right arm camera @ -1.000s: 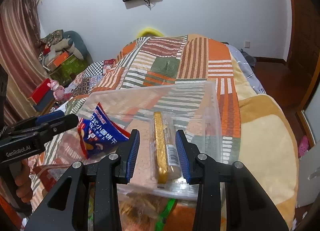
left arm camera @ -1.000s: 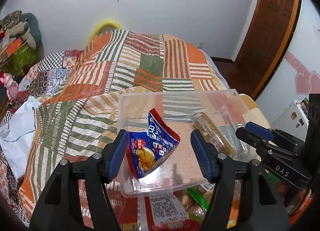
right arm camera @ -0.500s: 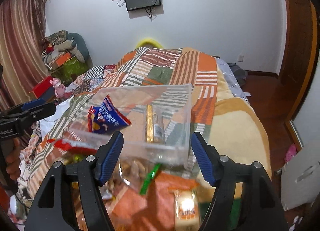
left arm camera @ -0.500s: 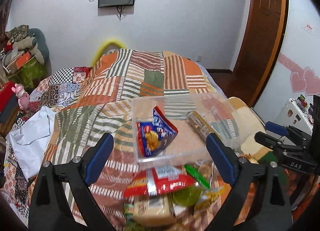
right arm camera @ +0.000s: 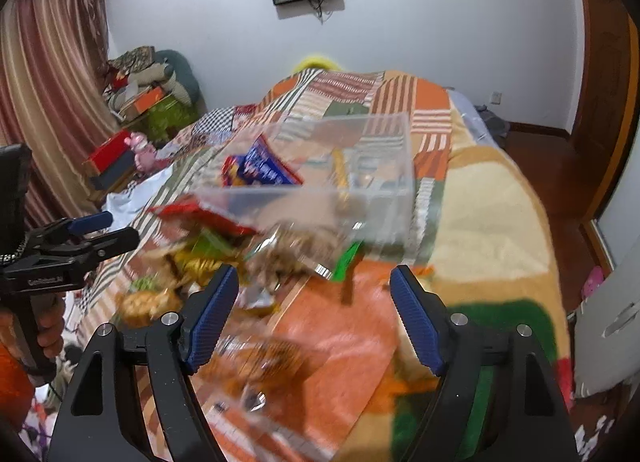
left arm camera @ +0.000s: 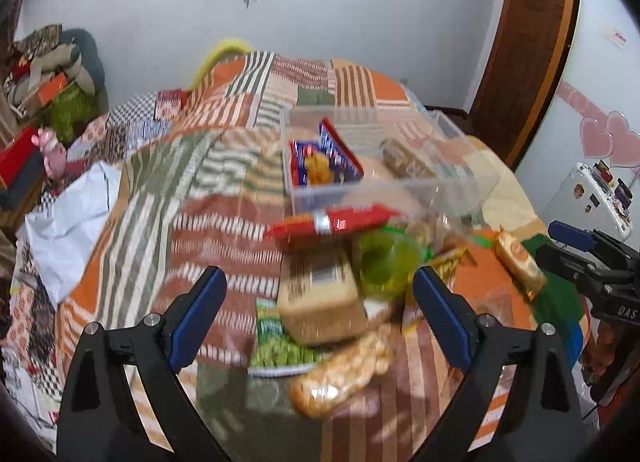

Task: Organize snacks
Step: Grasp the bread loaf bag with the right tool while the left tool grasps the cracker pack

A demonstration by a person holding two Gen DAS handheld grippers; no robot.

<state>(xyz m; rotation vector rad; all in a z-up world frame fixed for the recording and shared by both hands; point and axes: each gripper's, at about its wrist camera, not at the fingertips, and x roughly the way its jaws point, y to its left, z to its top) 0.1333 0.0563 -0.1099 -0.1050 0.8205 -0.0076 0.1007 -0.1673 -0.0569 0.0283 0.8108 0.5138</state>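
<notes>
Two grippers, both empty: left gripper (left arm camera: 318,312) with fingers spread wide apart, right gripper (right arm camera: 314,316) likewise. Clear plastic bin (left arm camera: 320,192) on the patchwork bed (left arm camera: 192,182), holding a blue snack packet (left arm camera: 320,160) and a gold-edged biscuit pack (left arm camera: 408,162). Loose snack pile (left arm camera: 332,294) lies against the bin's near wall, toward the bed's foot edge.

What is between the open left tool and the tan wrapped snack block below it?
Nothing visible: the left tool is open, and the tan wrapped snack block lies uncovered on top of the pile between its fingers.
</notes>
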